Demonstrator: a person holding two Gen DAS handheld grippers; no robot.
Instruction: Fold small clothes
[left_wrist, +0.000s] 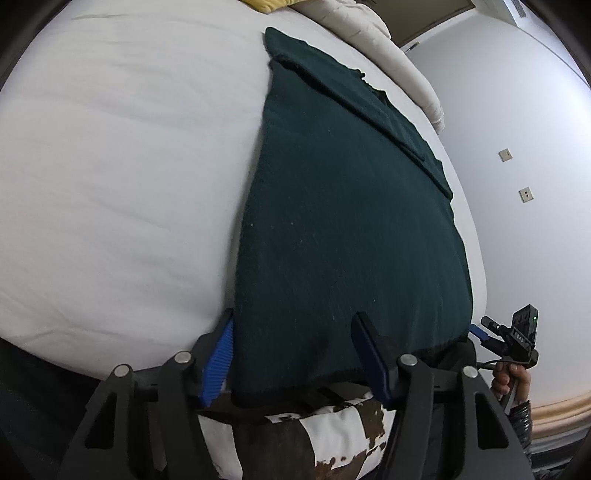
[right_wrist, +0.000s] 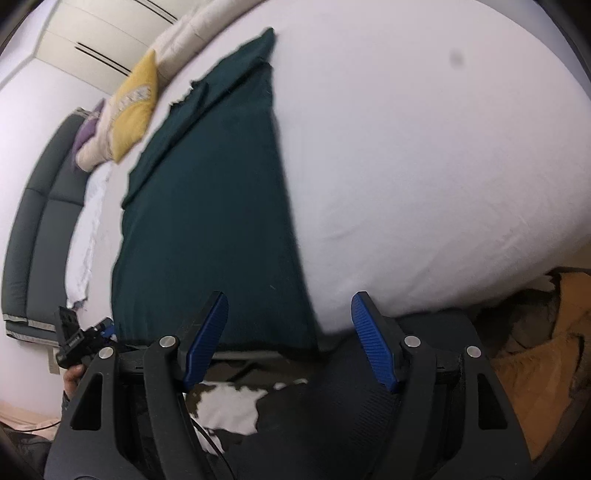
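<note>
- Step in hand, as judged: take the near hem of the dark green garment at its two near corners, ready for a lengthwise fold toward the far end.
- Garment position: it lies flat on the white bed sheet, running from the near edge of the bed toward the far end, closer to one side edge. Its near hem overhangs the near edge of the bed slightly. A narrower flap is already folded over along its far portion.
- Left gripper: jaws spread, blue pads standing to either side of the hem's left corner; cloth lies between them, but the pads do not press on it.
- Right gripper: jaws spread over the hem's right corner and the bed edge; nothing is pinched. This view is blurred, so exact contact cannot be told.
- Recommended practice: seat each corner deep between the pads before closing, catch all the cloth at the hem, and take no bed sheet with it. Close both grippers at matching points so the hem lifts level.
- Risk, as judged: a shallow pinch may slip, since the fabric looks thick and fuzzy.
- Surface: the sheet is smooth with light creases and offers ample room for the fold.
- Room: a cream duvet is bunched at the far end of the bed, with a yellow cushion beside it and a dark padded headboard along one side.
- Below the near edge lies a brown-and-white patterned cloth.
- Two wall sockets show on the pale wall.
</note>
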